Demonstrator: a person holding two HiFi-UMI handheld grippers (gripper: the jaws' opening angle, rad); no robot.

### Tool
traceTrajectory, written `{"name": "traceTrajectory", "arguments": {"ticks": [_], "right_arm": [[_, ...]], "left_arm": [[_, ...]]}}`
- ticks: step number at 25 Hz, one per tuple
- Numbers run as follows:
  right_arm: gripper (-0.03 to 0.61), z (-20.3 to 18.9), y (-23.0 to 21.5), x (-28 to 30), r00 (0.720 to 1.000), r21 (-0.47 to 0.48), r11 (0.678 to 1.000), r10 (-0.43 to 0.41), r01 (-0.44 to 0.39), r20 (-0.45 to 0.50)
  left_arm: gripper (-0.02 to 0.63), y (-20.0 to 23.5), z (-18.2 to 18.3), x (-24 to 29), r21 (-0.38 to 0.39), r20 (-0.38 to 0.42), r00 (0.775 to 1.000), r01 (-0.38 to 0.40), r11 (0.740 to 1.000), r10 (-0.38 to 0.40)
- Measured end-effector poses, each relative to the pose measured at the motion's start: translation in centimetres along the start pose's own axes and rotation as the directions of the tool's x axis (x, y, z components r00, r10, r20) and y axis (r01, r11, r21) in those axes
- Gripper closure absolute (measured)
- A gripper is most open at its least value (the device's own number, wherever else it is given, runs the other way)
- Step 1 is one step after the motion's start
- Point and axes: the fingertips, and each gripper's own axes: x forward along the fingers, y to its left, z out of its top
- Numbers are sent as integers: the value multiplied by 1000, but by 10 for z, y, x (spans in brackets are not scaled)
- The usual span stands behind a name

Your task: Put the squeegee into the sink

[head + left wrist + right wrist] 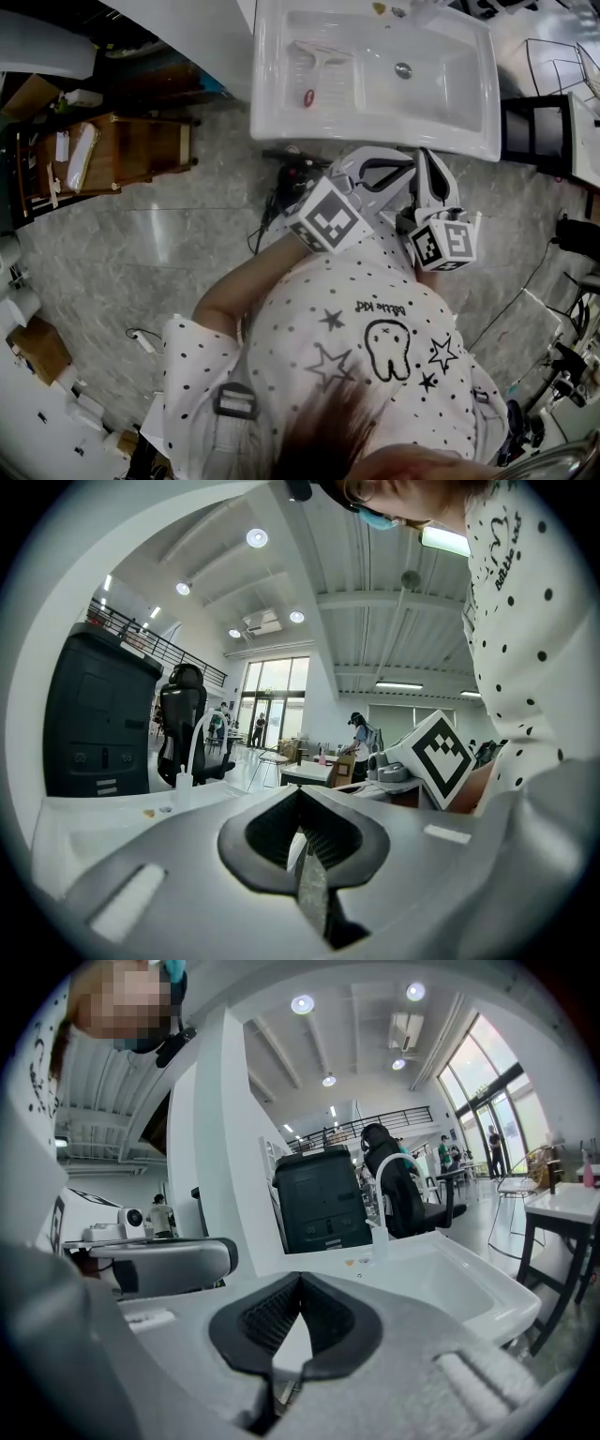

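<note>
The squeegee (320, 64) is seen lying inside the sink (370, 139), on the left side of the bowl, apart from the drain (403, 69). So the job looks done. The left gripper (380, 167) and the right gripper (433, 178) are held side by side close to the person's shirt (375, 328), in front of the sink and not over it. The jaws of both are pressed together, and nothing is held between them. Nothing more seems to be left to do.

You stand on grey marbled floor (141, 253), wooden shelf (141, 150) to your left, tall windows (267, 705) under round ceiling lights (257, 538).
</note>
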Motion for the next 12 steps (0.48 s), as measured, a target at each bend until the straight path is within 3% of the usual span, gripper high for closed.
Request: {"name": "traceTrajectory", "arguments": {"ticks": [12], "right_arm": [[580,0,-1,1,1000,-4,1000,5,-5,-9]], "left_arm": [[614,1,2,2,-5,8,1000,-1,1000,1]]}}
